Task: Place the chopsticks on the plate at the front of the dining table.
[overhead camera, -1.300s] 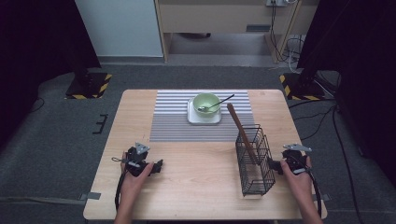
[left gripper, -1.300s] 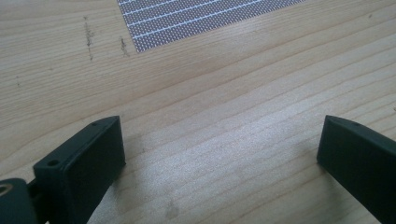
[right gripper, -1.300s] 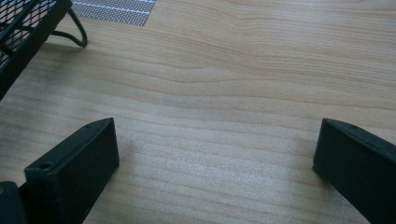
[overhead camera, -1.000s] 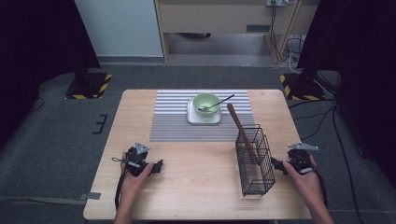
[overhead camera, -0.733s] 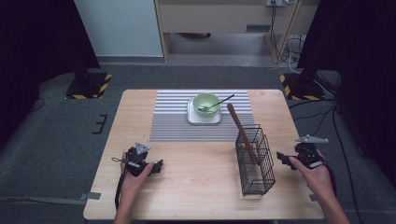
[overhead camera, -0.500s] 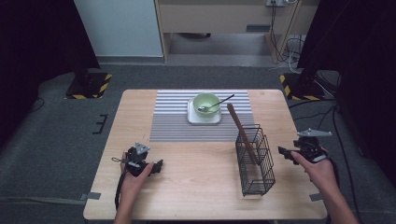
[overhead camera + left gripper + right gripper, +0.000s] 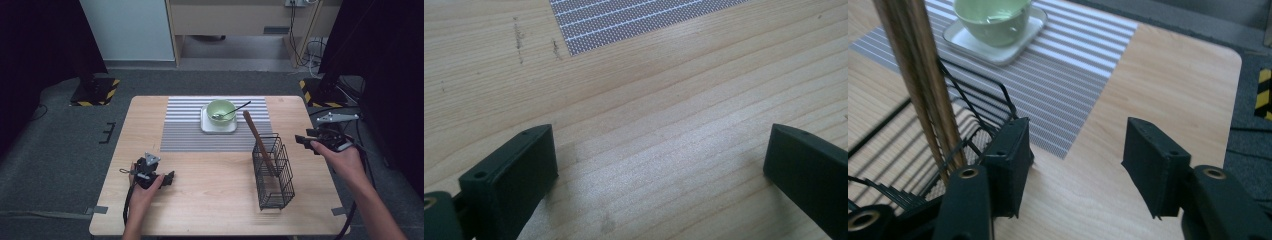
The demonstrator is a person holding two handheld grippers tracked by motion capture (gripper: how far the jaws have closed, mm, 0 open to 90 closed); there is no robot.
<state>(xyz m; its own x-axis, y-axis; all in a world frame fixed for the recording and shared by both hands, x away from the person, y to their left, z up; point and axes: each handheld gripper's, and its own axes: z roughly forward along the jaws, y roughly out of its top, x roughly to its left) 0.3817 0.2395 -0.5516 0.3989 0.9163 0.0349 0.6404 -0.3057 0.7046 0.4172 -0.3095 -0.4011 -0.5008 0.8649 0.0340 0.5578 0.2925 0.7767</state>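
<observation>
Left gripper (image 7: 169, 178): your left hand (image 7: 145, 187) rests it low on the near-left part of the wooden table (image 7: 210, 200), jaws pointing toward the wire basket. In the left gripper view its jaws stand wide apart over bare wood, nothing between them, a corner of the striped mat (image 7: 634, 20) beyond. It has not shifted from the earlier frames.

Centre: on the striped mat, a green bowl (image 7: 221, 110) sits on a white tray (image 7: 218, 126), with a spoon (image 7: 235, 108) leaning in it, handle toward the far right.

Wooden stick (image 7: 256, 135): it stands in the black wire basket (image 7: 273, 172) on the right half of the table. Its long axis runs steeply tilted, lower end down inside the basket, upper end pointing up and toward the far left, toward the bowl. In the right gripper view the stick (image 7: 918, 85) rises just beside the left jaw, not between the jaws.

Right gripper (image 7: 302, 141): earlier it sat beside the basket at table level; now your right hand (image 7: 340, 157) holds it raised past the table's right edge, jaws aimed toward the basket. Its jaws have just been closing and stand partly apart, clamped on nothing, touching nothing.
</observation>
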